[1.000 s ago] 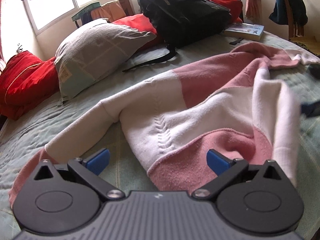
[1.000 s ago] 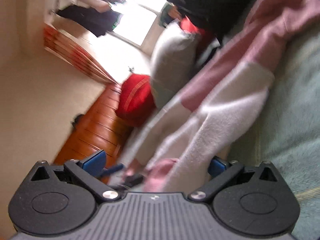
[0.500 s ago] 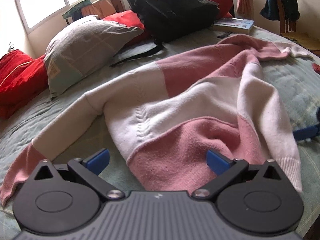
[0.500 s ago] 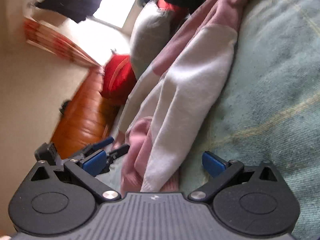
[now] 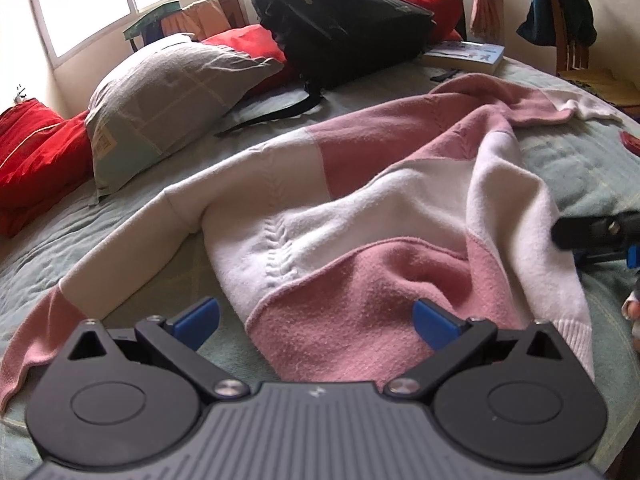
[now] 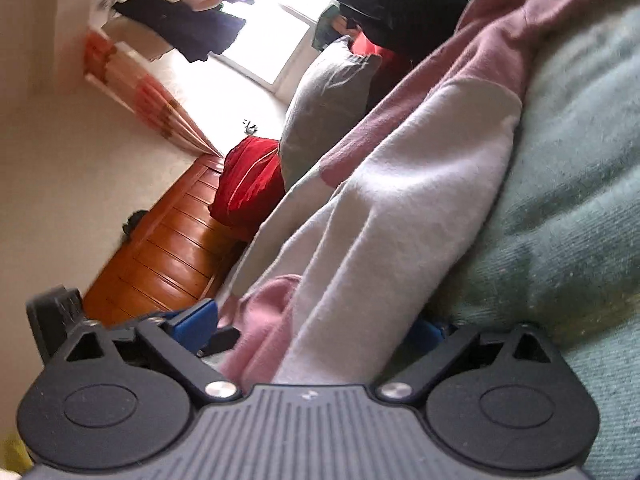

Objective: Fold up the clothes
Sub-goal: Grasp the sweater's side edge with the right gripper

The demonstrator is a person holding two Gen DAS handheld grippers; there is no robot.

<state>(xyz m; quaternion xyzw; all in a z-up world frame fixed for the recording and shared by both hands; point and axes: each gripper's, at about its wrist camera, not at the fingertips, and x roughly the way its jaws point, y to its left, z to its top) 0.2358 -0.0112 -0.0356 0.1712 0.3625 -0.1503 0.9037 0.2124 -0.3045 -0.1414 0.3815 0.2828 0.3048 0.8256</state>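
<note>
A pink and white sweater [image 5: 360,200] lies spread on the green bedspread [image 5: 580,160], one sleeve stretched to the left. My left gripper [image 5: 316,320] hovers open over the pink hem, its blue pads well apart on either side of it. My right gripper [image 6: 312,328] is low at the sweater's [image 6: 400,200] right edge. Its jaws are closing, with a fold of white and pink fabric between them. The right pad is half hidden under the cloth, and the left pad still stands clear of it. That gripper also shows as a dark shape [image 5: 600,232] at the right edge of the left wrist view.
A grey pillow [image 5: 168,84], red cushions [image 5: 32,152] and a black backpack [image 5: 340,12] crowd the head of the bed. A book [image 5: 464,54] lies beyond the sweater. A chair with a dark garment [image 5: 560,8] stands at the far right. Wooden panelling [image 6: 168,256] runs beside the bed.
My right gripper has sunk onto the bed at the sweater's edge, and its jaws have narrowed around the fabric. It now shows at the right edge of the left wrist view. The left gripper has barely moved.
</note>
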